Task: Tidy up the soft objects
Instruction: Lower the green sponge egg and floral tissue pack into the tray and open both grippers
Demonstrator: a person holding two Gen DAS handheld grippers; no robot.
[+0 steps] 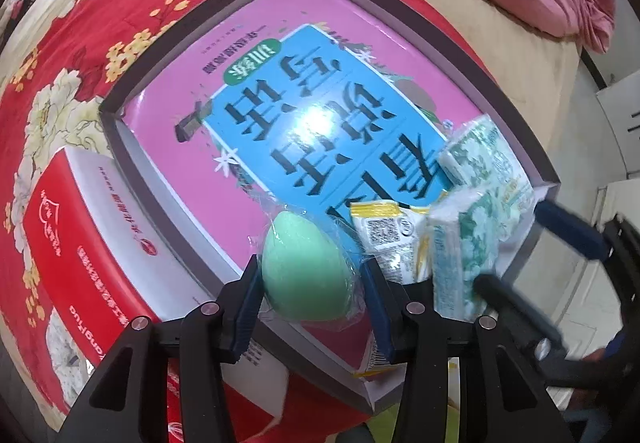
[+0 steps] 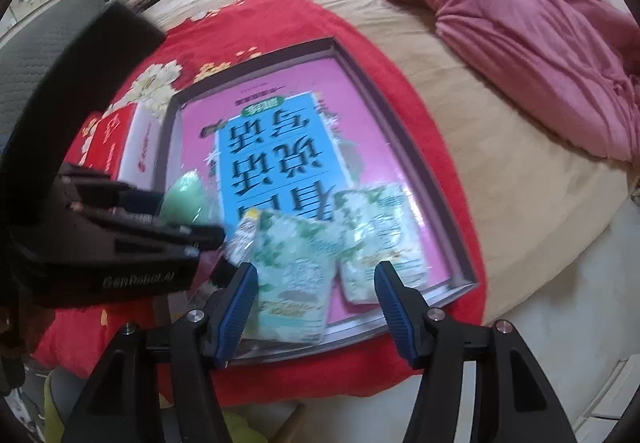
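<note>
In the grey-rimmed tray [image 1: 208,19] on the bed, my left tool [image 1: 314,275] is clenched on a green egg-shaped sponge [image 1: 302,267].

A red tissue box [image 1: 72,227] sits just beside the tray's rim on the red floral blanket [image 1: 80,43], and a pink quilt [image 2: 520,43] is bunched well apart. In the tray's near corner two green-patterned tissue packs [image 2: 296,275] lie side by side, with a yellow sachet [image 1: 388,227] between them and the sponge. The sponge, wrapped in clear film, is matte and pale green; its long axis runs away from me, narrow end pointing to the pink printed sheet [image 1: 260,55]. My right tool [image 2: 316,295] stands released, jaws astride the nearer tissue pack without pressing it.
</note>
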